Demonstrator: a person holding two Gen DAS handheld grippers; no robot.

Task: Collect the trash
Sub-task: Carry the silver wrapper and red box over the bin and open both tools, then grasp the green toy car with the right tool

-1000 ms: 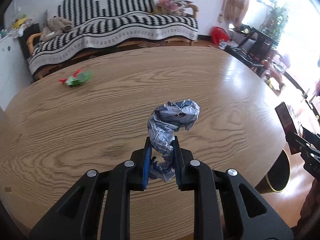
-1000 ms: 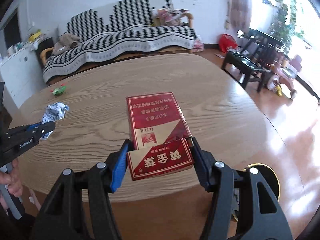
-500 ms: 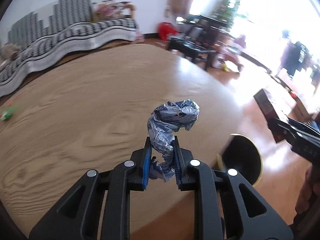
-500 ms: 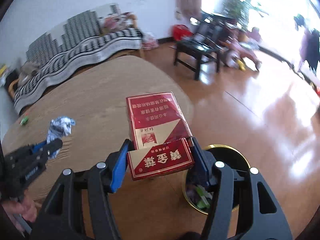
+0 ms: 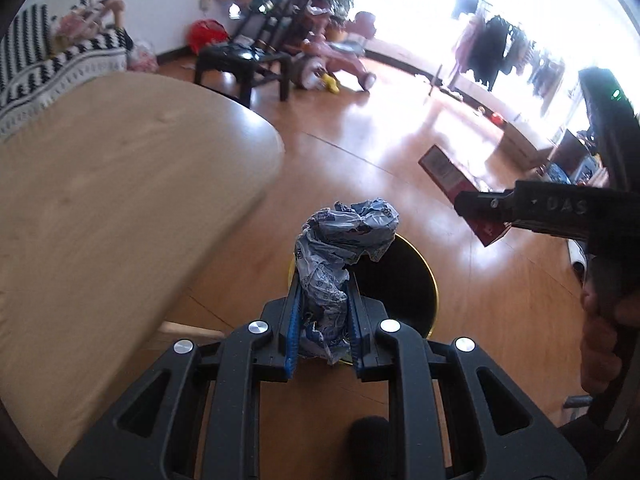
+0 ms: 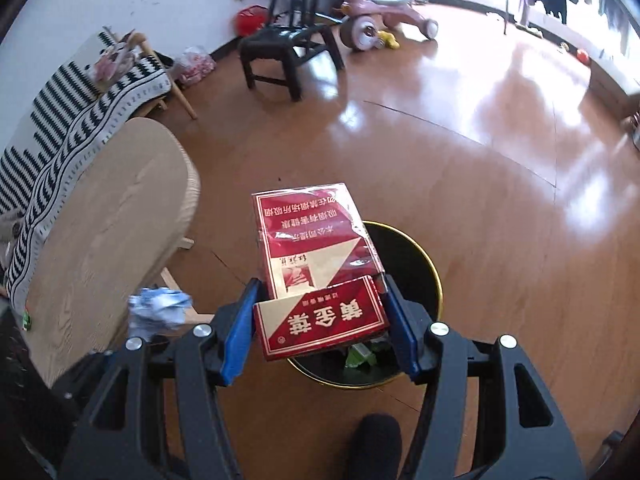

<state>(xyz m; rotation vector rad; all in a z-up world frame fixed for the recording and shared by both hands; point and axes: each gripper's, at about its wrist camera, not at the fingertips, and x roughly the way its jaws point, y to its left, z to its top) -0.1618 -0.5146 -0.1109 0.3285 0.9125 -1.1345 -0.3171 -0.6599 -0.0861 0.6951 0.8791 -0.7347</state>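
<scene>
Wrapper (image 5: 340,264) sat clenched in the left gripper (image 5: 323,328) above the bin (image 5: 416,280); only the right view showed green scraps (image 6: 360,356) inside it, below the carton (image 6: 316,264) the right gripper (image 6: 320,328) clasped.

A glossy wooden floor (image 6: 500,208) is seen below and ahead of the right gripper (image 6: 322,316), and a black gold-rimmed bin (image 6: 416,276) is stood on it directly beneath. The oval wooden bench (image 6: 104,248) is placed to the gripper's left, with a small green scrap (image 6: 27,321) left on its near edge. A black stool (image 6: 286,54) and a pink tricycle (image 6: 380,16) are stood on the floor far ahead.
</scene>
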